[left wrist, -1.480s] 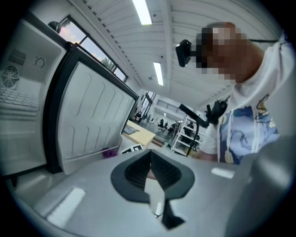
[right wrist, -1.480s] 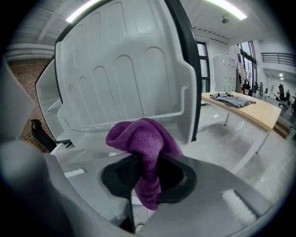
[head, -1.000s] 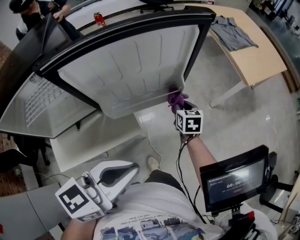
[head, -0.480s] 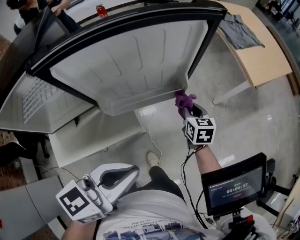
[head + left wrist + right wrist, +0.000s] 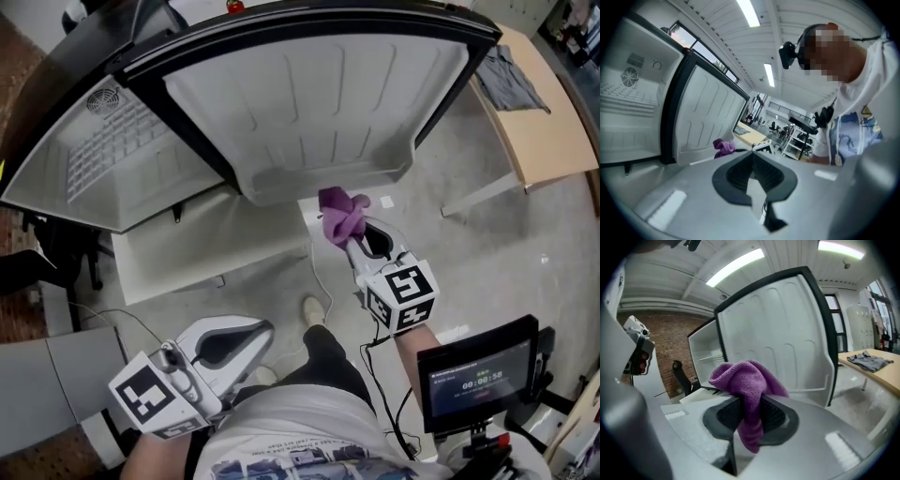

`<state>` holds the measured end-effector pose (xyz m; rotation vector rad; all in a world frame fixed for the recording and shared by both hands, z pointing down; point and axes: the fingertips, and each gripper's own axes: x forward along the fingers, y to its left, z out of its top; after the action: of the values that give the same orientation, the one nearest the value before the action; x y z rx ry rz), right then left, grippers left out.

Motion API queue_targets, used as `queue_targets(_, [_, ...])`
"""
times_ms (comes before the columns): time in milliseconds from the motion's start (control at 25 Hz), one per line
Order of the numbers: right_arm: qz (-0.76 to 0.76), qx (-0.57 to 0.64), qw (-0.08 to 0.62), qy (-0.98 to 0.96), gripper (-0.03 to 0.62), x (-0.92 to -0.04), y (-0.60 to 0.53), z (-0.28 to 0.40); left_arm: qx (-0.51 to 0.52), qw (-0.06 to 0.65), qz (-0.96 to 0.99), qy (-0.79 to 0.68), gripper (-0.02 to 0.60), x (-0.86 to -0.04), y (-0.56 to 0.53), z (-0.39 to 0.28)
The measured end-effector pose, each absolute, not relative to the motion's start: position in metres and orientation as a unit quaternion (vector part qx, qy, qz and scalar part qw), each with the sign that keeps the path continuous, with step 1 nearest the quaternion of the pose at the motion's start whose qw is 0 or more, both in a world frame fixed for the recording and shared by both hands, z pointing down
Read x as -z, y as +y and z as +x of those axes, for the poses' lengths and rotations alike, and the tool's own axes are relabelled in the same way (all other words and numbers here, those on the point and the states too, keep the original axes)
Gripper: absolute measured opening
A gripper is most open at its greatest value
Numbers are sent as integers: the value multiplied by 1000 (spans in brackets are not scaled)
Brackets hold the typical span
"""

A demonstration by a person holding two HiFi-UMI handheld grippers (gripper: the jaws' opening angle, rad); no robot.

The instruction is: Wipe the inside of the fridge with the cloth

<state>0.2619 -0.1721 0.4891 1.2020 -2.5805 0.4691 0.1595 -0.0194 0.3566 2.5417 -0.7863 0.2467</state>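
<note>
A crumpled purple cloth (image 5: 339,217) is pinched in the right gripper (image 5: 350,242), near the fridge door (image 5: 319,94). The white-lined fridge (image 5: 103,159) is seen wide open.

Left gripper (image 5: 753,157) jaws together, empty; beyond, purple cloth (image 5: 723,147), perhaps just off the open fridge door (image 5: 708,117).

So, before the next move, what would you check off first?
1. Purple cloth gripped: ok, pinched between the fingers of the right gripper.
2. Fridge door open: ok, swung wide.
3. Cloth touching a fridge surface: not ok, in the head view it hangs clear, below the door's lower edge.
4. Left gripper out of the way: ok, low by the body, fingers together, empty.
5. Fridge interior clean: cannot tell.
</note>
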Motion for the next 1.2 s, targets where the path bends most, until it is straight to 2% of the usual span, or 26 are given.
queue_targets(200, [347, -123, 137, -920, 78, -466, -118, 195, -40, 206, 926, -314, 8, -333, 17, 124])
queue_targets(520, [299, -70, 143, -941, 78, -419, 5, 72, -20, 182, 907, -379, 8, -330, 135, -22])
queue_targets(880, [283, -43, 112, -952, 78, -374, 123, 51, 8, 168, 904, -392, 8, -330, 233, -43])
queue_targets(1200, [274, -5, 103, -956, 78, -333, 169, 54, 16, 154, 904, -399, 8, -317, 272, -31])
